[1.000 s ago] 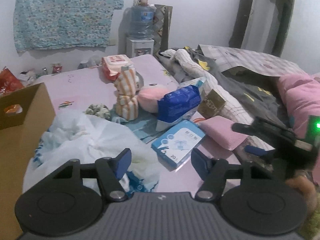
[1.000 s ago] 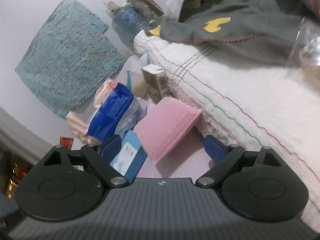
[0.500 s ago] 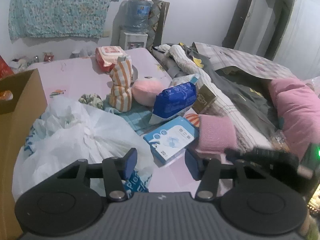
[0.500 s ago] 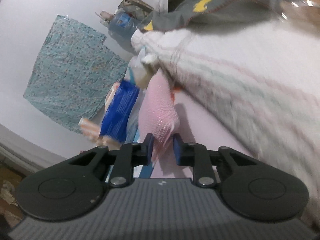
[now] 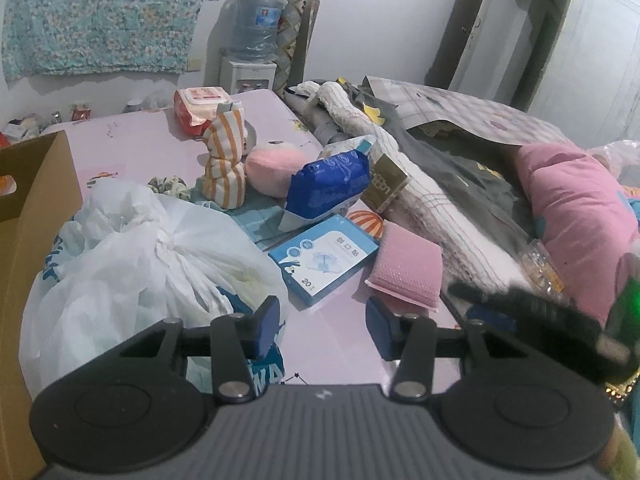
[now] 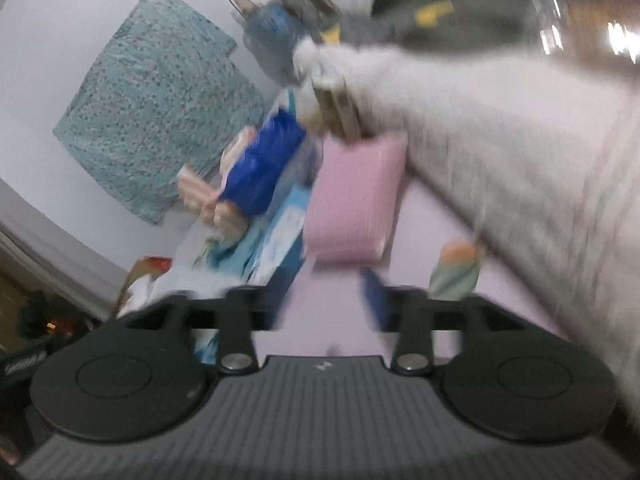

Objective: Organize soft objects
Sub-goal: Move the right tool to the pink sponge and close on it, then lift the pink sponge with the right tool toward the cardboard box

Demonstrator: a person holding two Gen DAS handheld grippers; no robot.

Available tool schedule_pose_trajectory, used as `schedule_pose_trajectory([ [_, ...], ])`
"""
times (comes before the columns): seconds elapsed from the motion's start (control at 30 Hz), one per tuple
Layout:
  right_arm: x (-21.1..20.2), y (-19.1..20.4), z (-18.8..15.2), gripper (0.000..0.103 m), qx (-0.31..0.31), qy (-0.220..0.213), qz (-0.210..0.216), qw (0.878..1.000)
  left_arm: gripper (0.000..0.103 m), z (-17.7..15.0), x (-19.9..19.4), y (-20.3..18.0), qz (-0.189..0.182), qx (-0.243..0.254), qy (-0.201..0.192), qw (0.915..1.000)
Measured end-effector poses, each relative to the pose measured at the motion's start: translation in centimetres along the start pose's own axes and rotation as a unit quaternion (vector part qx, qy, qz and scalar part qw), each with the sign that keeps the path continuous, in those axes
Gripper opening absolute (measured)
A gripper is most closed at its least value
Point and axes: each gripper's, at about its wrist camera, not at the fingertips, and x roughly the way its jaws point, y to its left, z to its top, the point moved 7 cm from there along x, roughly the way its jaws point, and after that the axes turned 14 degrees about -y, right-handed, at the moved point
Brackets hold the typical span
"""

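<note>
A folded pink cloth (image 5: pixel 404 270) lies on the pink bed sheet beside the rumpled white blanket (image 5: pixel 448 216); it shows blurred in the right wrist view (image 6: pixel 356 196). My right gripper (image 6: pixel 328 304) is open and empty, just short of the cloth. It shows at the right edge of the left wrist view (image 5: pixel 536 316). My left gripper (image 5: pixel 320 326) is open and empty above the sheet. An orange-striped cloth bundle (image 5: pixel 226 160), a pink plush (image 5: pixel 274 170) and a scrunchie (image 5: pixel 170 186) lie farther back.
A white plastic bag (image 5: pixel 140 260) and a cardboard box (image 5: pixel 28 216) are at the left. A blue packet (image 5: pixel 332 186), a blue-white mask box (image 5: pixel 324 258) and a wipes pack (image 5: pixel 202 106) lie mid-bed. A pink pillow (image 5: pixel 576 216) and grey bedding (image 5: pixel 468 164) are at the right.
My right gripper closed on the pink cloth half a second ago, then opened and drew back; the cloth now lies flat on the sheet. The left view has shifted slightly.
</note>
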Motion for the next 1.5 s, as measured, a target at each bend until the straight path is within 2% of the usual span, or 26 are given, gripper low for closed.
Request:
schedule_pose_trajectory([
  [0.03,0.8,0.0,0.7,0.078,-0.014,-0.013,-0.007,1.0,0.049,-0.1,-0.1,0.0,0.0,0.0,0.0,1.0],
  [0.07,1.6,-0.2,1.3,0.079,-0.024,-0.018,-0.009,1.0,0.049,0.0,-0.2,0.0,0.001,0.001,-0.001,1.0],
  [0.13,3.8,-0.6,2.2,0.081,-0.033,-0.018,-0.015,0.999,0.049,0.0,-0.2,0.1,0.005,0.001,-0.001,1.0],
  [0.27,8.8,-2.0,2.7,0.081,-0.026,0.009,-0.022,0.999,0.049,-0.2,0.0,0.2,0.007,0.002,0.003,1.0],
  [0.3,9.3,-2.5,2.3,0.078,-0.03,0.014,-0.023,0.999,0.049,-0.2,0.1,0.2,0.008,0.003,0.005,1.0],
  [0.37,10.1,-2.5,2.0,0.06,-0.049,0.017,-0.033,0.998,0.049,-0.3,0.2,0.1,0.007,0.006,0.006,0.9999],
  [0.43,9.8,-2.4,1.6,0.045,-0.039,0.022,-0.016,0.999,0.049,-0.3,0.5,-0.1,0.005,0.009,0.007,0.9999],
  [0.63,7.1,-2.8,1.0,0.037,-0.011,0.046,0.01,0.999,0.049,-0.5,1.1,-1.0,-0.006,0.018,0.016,0.9997],
  [0.77,4.2,-2.3,0.7,0.036,0.005,0.062,0.041,0.997,0.05,-0.7,1.1,-1.5,-0.019,0.021,0.023,0.9993],
  [0.83,3.4,-2.3,0.2,0.036,0.012,0.071,0.049,0.996,0.053,-0.9,1.1,-1.9,-0.032,0.021,0.03,0.9988],
  [1.03,1.6,-1.7,-1.6,0.036,0.066,0.11,0.101,0.987,0.074,-2.0,1.1,-3.5,-0.074,0.033,0.061,0.9949],
  [1.1,1.1,-0.8,-1.8,0.036,0.084,0.122,0.128,0.981,0.08,-2.4,1.0,-3.9,-0.09,0.033,0.068,0.9931],
  [1.17,0.5,0.5,-2.0,0.036,0.089,0.131,0.15,0.976,0.081,-2.5,0.8,-4.2,-0.093,0.038,0.067,0.9927],
  [1.27,-0.3,2.5,-2.0,0.036,0.082,0.14,0.177,0.971,0.081,-2.3,0.1,-4.1,-0.083,0.043,0.058,0.9939],
  [1.37,-0.9,5.1,-1.6,0.036,0.07,0.146,0.202,0.966,0.08,-1.4,-1.5,-3.0,-0.079,0.027,0.044,0.9955],
  [1.5,-0.8,10.5,-1.3,0.036,0.034,0.162,0.245,0.955,0.08,1.1,-5.4,0.1,-0.048,0.008,0.001,0.9988],
])
